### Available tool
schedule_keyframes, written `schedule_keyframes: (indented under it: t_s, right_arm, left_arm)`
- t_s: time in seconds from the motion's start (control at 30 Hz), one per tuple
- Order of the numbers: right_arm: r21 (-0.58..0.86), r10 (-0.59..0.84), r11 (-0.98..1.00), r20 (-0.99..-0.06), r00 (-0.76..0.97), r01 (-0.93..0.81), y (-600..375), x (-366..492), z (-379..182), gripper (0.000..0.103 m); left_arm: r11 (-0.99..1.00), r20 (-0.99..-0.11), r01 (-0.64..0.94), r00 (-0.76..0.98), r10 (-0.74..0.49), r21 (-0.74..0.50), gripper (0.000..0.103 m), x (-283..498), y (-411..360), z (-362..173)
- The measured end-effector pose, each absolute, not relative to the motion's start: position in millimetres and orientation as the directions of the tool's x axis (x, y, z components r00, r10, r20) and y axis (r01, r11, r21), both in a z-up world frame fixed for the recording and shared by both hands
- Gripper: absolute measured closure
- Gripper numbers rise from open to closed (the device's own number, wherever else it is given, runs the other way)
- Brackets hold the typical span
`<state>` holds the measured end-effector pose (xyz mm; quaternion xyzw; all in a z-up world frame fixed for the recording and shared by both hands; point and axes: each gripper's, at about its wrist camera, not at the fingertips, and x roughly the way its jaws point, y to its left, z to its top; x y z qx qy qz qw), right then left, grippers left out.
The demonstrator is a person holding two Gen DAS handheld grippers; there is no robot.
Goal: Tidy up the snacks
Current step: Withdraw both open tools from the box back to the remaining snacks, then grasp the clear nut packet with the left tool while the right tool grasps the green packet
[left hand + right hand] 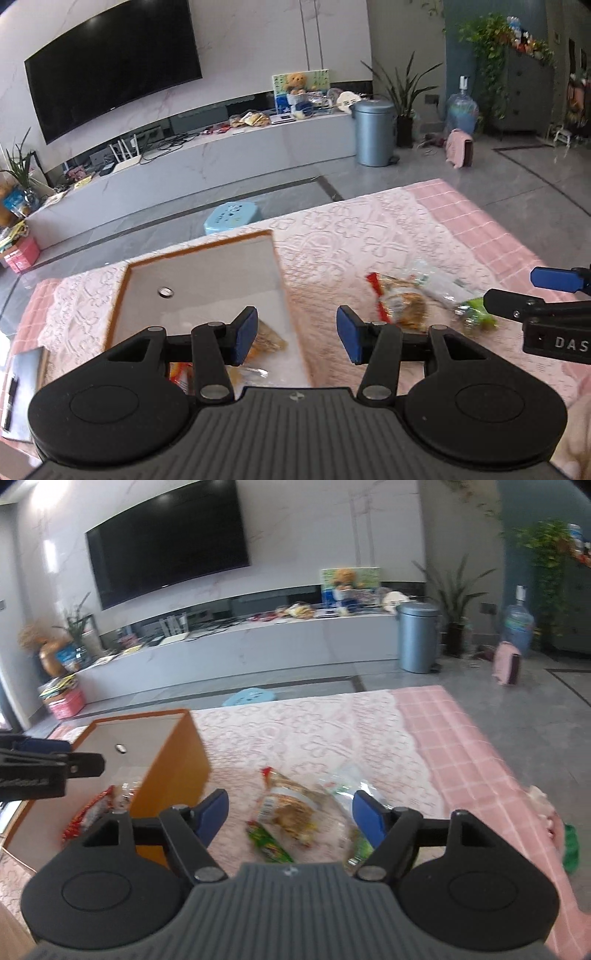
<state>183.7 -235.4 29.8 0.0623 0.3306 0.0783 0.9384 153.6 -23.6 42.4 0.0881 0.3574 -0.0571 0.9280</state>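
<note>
An orange-walled box [284, 273] with a grey inside stands on the pink tablecloth; it also shows in the right wrist view [177, 760]. Snack packets [269, 341] lie in its near end, and a red one shows in the right wrist view [88, 812]. My left gripper [295, 332] is open and empty above the box's right wall. A pile of snack packets [402, 299] lies on the cloth right of the box. My right gripper [290, 816] is open and empty just above that pile [291, 808], with a green packet [269, 843] near its base.
The table's pink cloth [443, 738] ends at the far and right edges. A notebook with a pen [22, 387] lies left of the box. A light blue stool [232, 218] stands beyond the table. A grey bin [373, 133] and TV bench stand further back.
</note>
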Motion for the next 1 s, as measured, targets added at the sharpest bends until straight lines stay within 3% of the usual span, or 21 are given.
schedule_keyframes:
  t_s: [0.43, 0.77, 1.0]
  right_arm:
    - [0.188, 0.121, 0.982, -0.618, 0.777, -0.004, -285, 143, -2, 0.022]
    - [0.270, 0.092, 0.955, -0.662, 0.744, 0.123, -310, 154, -32, 0.024]
    - [0.275, 0.084, 0.951, -0.676, 0.732, 0.144, -307, 172, -46, 0.023]
  left_arm:
    - [0.970, -0.709, 0.236, 0.674, -0.208, -0.060, 0.045, 138, -59, 21]
    - [0.950, -0.739, 0.300, 0.622, -0.259, -0.081, 0.045, 160, -89, -12]
    - [0.952, -0.749, 0.293, 0.611, -0.255, -0.084, 0.032, 180, -93, -30]
